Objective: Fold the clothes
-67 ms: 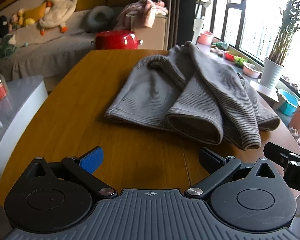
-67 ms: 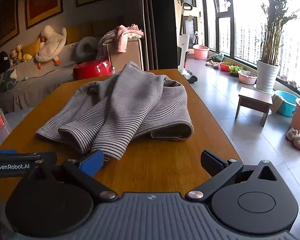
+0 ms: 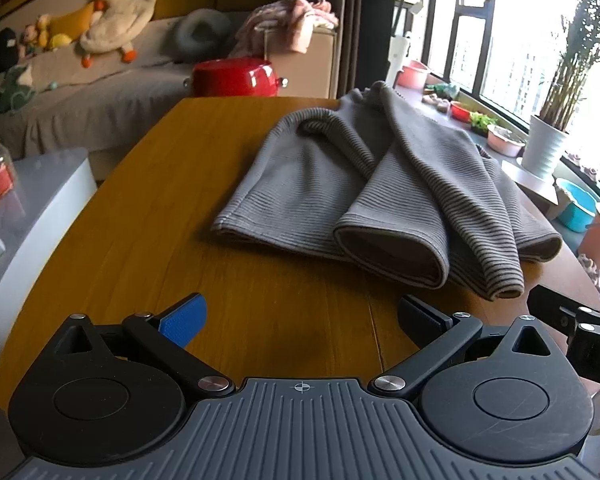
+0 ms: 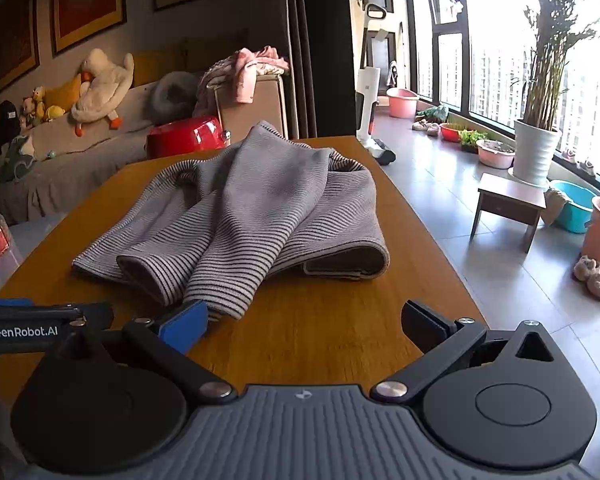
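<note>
Lying loosely bunched on the wooden table (image 3: 260, 340), the grey striped sweater (image 3: 380, 184) has its sleeves crossed over the body. Both the left gripper (image 3: 300, 316) and right gripper (image 4: 304, 320) are spread wide, holding nothing. Pinching only a top layer could drag the knit askew, and its right side lies near the table edge, where it might slide off.

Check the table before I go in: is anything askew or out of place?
Only the grey sweater itself: it lies bunched on the wooden table, sleeves crossed over the body, cuffs overlapping at the near edge. No spill or damage shows. The left gripper and right gripper both have open jaws, holding nothing.
</note>
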Demonstrator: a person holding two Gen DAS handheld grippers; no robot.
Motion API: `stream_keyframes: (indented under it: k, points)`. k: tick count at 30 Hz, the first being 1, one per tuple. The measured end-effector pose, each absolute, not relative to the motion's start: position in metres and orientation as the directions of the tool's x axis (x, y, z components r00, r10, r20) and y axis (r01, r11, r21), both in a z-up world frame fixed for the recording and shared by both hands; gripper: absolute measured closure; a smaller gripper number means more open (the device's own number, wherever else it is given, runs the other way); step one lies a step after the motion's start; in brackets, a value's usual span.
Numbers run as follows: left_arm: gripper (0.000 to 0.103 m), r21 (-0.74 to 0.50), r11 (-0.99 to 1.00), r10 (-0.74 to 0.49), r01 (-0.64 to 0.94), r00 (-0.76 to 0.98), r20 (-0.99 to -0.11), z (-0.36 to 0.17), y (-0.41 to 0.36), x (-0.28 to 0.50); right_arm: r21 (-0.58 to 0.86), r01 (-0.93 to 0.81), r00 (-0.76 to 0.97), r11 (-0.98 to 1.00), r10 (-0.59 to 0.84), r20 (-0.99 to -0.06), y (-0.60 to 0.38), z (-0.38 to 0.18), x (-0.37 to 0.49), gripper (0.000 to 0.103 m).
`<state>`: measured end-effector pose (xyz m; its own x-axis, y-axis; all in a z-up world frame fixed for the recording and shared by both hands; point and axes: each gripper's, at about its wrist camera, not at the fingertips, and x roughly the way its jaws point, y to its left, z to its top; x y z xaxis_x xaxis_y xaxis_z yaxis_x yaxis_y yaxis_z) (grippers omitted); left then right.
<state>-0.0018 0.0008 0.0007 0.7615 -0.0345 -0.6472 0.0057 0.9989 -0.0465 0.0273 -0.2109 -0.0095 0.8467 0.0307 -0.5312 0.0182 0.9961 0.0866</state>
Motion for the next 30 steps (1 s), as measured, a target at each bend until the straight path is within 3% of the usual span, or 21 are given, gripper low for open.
stream_keyframes:
  k: [30]
  points:
    - [0.000,-0.070,0.997,-0.053,0.008,0.739,-0.672,-0.004,0.005,0.003,0.052,0.004,0.838,0.999,0.025,-0.545,-0.202,-0.006,0.032,0.000]
